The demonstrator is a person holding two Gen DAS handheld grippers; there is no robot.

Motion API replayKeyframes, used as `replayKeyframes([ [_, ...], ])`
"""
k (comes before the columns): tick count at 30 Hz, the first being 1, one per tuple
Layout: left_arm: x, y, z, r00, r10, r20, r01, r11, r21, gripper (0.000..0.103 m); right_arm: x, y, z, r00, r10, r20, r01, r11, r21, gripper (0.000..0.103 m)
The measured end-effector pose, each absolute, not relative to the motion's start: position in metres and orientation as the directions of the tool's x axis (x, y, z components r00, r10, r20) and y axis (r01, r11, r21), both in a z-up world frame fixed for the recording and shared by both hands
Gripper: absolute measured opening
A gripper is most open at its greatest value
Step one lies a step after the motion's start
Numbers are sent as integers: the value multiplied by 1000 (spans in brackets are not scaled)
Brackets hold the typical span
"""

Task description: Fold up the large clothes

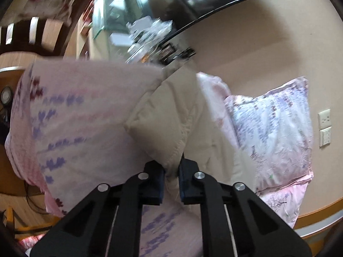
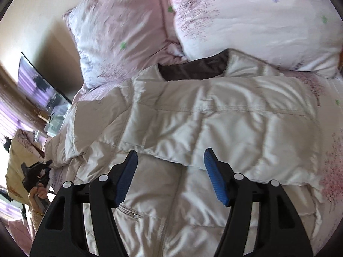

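Bed (image 2: 325, 98) in pink floral cotton | cream quilted puffer jacket (image 2: 214, 115) spread on it below two plump pillows (image 2: 120, 30) | right gripper (image 2: 170, 171) spread wide just above the jacket | left gripper (image 1: 171, 175) pinching a padded jacket fold.

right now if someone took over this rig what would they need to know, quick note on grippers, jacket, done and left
Left gripper: shut on a fold of the cream puffer jacket, part of it pulled up off the bed.
Right gripper: open, fingers over the jacket, holding nothing.
Jacket: spread across the floral bedding, collar toward the two pillows, zipper running below the right gripper.
Done: one edge gripped, one flap seems already laid over the body.
Left: probably grip with the right, bring the lifted part over, finish the fold.
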State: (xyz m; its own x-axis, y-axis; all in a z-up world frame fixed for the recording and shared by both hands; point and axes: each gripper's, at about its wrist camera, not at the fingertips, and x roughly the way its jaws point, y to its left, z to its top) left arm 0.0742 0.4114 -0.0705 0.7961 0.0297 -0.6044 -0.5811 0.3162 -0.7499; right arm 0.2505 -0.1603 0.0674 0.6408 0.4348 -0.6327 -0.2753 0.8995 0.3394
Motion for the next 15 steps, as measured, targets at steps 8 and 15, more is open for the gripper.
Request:
replayKeyframes([
  [8,100,394,34,885,111,-451,-443,497,-746,10,239,-206,69,695,410,-590,-217,903,371,67],
  [15,151,305,119,947,3,-320,-225,717,-660,10,232,-238,68,727,390,-566,-169,900,403,67],
])
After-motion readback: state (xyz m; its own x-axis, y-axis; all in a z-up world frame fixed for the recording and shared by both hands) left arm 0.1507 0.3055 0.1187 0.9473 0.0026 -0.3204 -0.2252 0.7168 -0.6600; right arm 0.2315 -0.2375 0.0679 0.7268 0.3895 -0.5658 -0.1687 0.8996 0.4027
